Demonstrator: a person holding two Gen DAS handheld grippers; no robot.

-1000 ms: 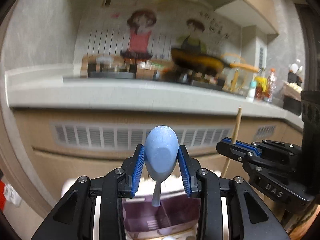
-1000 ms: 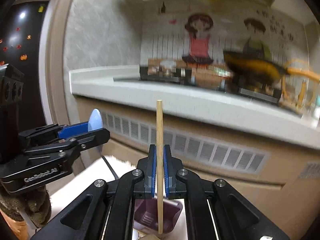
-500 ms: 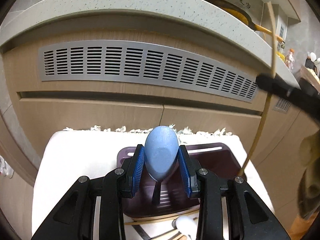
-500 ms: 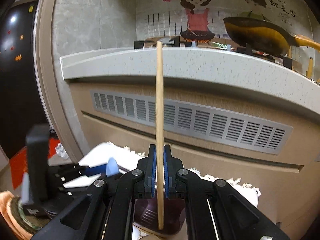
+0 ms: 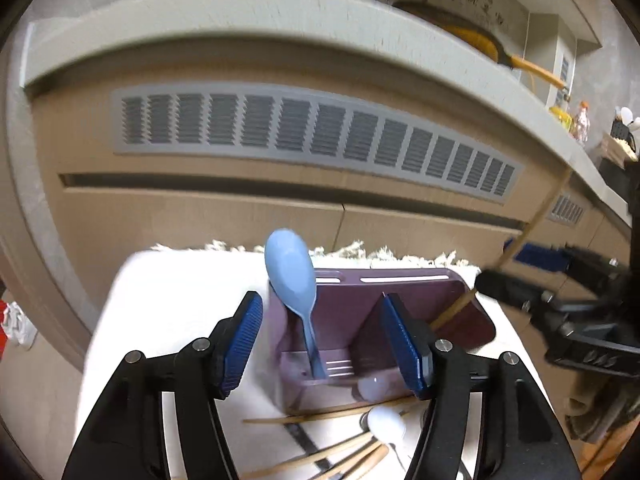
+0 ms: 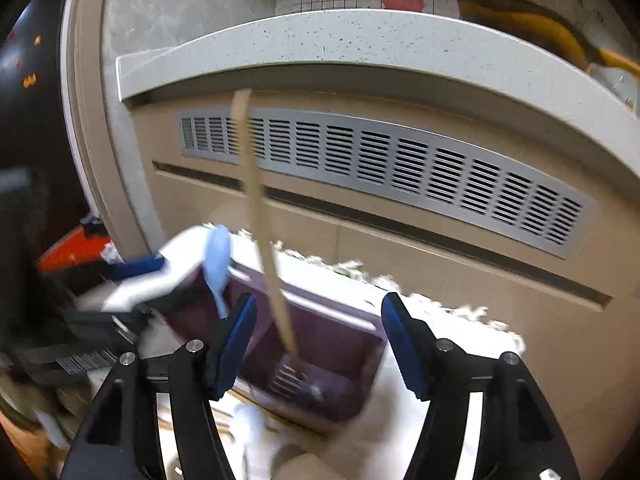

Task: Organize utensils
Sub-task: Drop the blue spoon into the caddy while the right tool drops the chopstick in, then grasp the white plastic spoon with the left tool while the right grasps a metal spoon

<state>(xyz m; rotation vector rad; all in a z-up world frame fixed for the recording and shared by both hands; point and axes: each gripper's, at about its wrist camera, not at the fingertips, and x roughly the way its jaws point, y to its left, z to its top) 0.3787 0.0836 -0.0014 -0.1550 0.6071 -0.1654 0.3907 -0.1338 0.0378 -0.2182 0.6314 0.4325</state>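
My left gripper and right gripper, lately pinching, both gape: spoon and chopstick apparently dropped into holder.

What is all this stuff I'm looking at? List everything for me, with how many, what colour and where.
Utensil holder: one, purple, with compartments, on the white mat.
Spoon: one, light blue, standing handle-down in the holder's left compartment.
Chopstick: one, tan wood, leaning in the holder's right compartment.
Loose chopsticks: several, tan, lying on the mat in front of the holder.
White spoon: one, lying among the loose chopsticks.
Mat: one, white with a fringed edge, under everything.
Vent grille: one, grey, on the beige cabinet behind.
Pan: one, dark and yellow, on the counter.
Left gripper: black with blue pads, open.
Right gripper: same colours, open.
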